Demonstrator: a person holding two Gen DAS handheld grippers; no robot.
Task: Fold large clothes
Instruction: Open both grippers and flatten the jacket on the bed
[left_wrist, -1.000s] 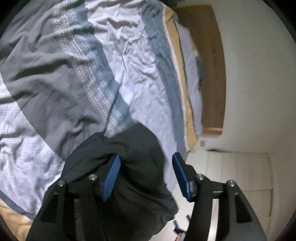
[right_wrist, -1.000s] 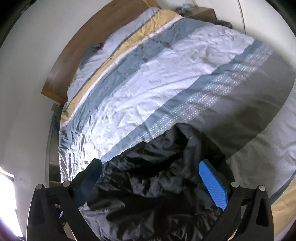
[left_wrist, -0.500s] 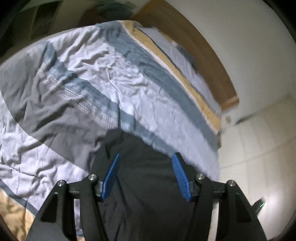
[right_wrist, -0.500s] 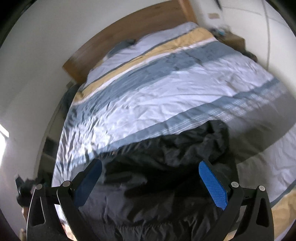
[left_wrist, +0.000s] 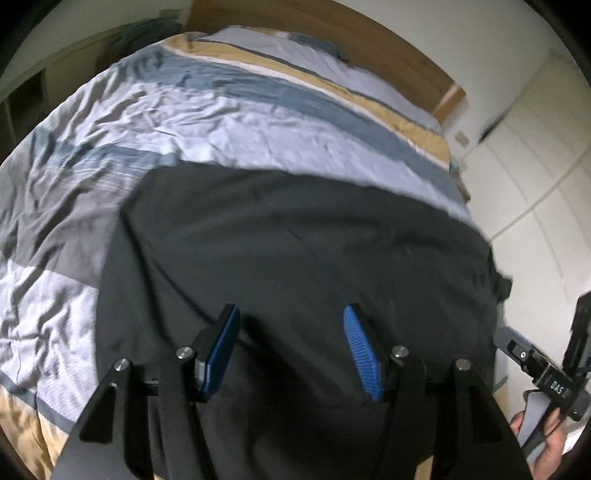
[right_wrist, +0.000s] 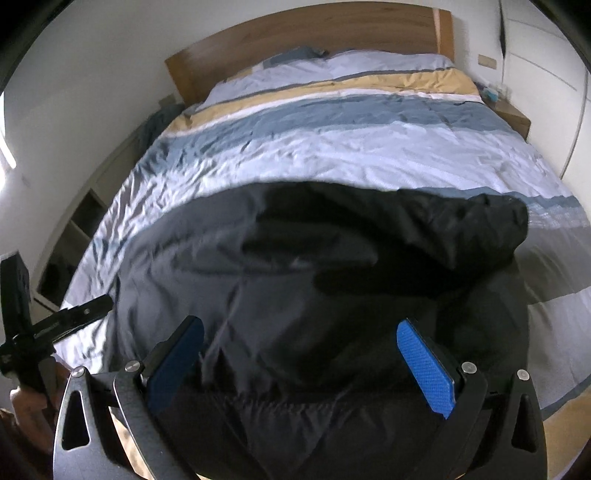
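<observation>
Left wrist view and right wrist view: dark garment spread on the striped bed

Left wrist view first: at the far left we see the striped duvet covering the bed, with grey, white, blue and tan bands running across it. Toward the middle lies the black garment, spread fairly flat over the near half of the bed and reaching to the bed's right edge. Our left gripper hovers over the garment's near part, its blue pads spread wide with only dark cloth showing between them; we cannot tell if they touch it. Behind the bed stands the wooden headboard. At the far right edge we see the other tool's body and part of our right hand.

In the right wrist view, the left tool shows at the far left edge. The black garment fills the centre, bunched into a thicker fold toward its far right corner. Our right gripper is also wide apart above the cloth, clamping nothing. The duvet and headboard lie beyond.
</observation>
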